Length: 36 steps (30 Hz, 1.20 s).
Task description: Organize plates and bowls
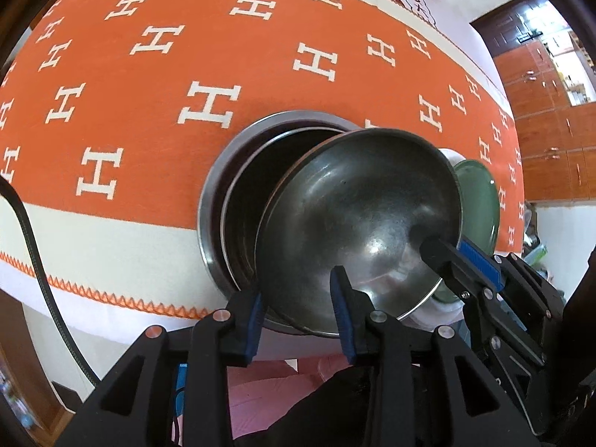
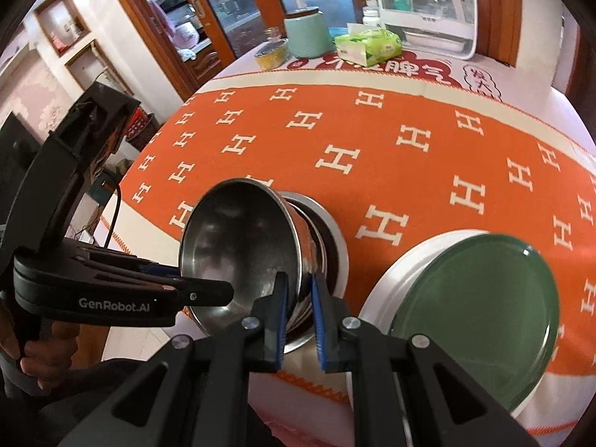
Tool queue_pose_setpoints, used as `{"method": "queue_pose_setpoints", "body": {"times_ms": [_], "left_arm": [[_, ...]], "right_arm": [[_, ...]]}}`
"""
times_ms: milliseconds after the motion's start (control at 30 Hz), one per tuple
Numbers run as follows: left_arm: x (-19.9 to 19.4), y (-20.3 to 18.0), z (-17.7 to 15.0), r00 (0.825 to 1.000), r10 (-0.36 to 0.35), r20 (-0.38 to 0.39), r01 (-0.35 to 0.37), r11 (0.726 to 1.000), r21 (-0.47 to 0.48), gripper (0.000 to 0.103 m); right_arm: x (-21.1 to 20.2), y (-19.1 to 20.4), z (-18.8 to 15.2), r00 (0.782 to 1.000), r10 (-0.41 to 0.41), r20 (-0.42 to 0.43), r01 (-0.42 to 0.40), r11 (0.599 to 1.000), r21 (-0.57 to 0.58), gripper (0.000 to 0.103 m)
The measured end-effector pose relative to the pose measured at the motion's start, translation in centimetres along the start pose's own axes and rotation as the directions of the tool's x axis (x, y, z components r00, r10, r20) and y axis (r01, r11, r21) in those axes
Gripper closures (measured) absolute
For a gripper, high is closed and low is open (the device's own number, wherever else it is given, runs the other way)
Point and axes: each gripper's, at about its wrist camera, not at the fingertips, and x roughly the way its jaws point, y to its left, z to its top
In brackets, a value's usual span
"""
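A steel bowl point(image 1: 357, 219) sits tilted in a stack of nested steel bowls point(image 1: 223, 201) on the tabletop point(image 1: 149, 56), which carries an orange cloth patterned with white H shapes. The left tongs point(image 1: 300, 298) straddle the near rim of the tilted bowl, one blue pad outside the wall and one inside; the gap between them is narrow, and whether the pads press on the metal cannot be told. The right tongs point(image 2: 300, 290) are clamped on the opposite side of the same bowl's rim, their blue pads tight against the thin wall.

The left wrist view looks down into the bowl's dark interior and shows the lower bowls of the stack clearly, with only a sliver of a green plate point(image 1: 480, 193) peeking out behind the bowl's right edge. The right wrist view shows that green plate point(image 2: 480, 316) in full, resting on a white plate point(image 2: 391, 272) just beside the stack. It also shows the left tongs from the side, with a hand point(image 2: 41, 354) gripping their handle, and the far end of the tabletop: a mint canister point(image 2: 307, 33), a tissue pack point(image 2: 368, 44), a small yellow tin point(image 2: 272, 54) and a white rack point(image 2: 428, 3).
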Motion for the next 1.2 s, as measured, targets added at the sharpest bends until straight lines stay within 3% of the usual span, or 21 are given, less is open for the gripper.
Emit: {"method": "queue_pose_setpoints", "body": {"times_ms": [300, 833, 1067, 1200], "left_arm": [[-0.4, 0.2, 0.7, 1.000, -0.021, 0.011, 0.021, 0.998, 0.062, 0.065], [-3.6, 0.8, 1.6, 0.990, -0.054, 0.134, 0.040, 0.994, 0.104, 0.051], [-2.7, 1.8, 2.3, 0.992, -0.043, 0.120, 0.034, 0.997, 0.076, 0.047], [-1.7, 2.4, 2.7, 0.995, -0.029, 0.092, 0.023, 0.998, 0.062, 0.046]], "right_arm": [[0.3, 0.3, -0.1, 0.999, -0.039, 0.002, 0.039, 0.997, 0.059, 0.091], [0.4, 0.3, 0.5, 0.999, -0.046, 0.005, 0.046, 0.996, 0.077, 0.088], [0.9, -0.4, 0.6, 0.999, -0.044, -0.024, 0.047, 0.992, 0.114, 0.085], [1.3, -0.8, 0.6, 0.998, -0.040, -0.048, 0.047, 0.989, 0.138, 0.075]]}}
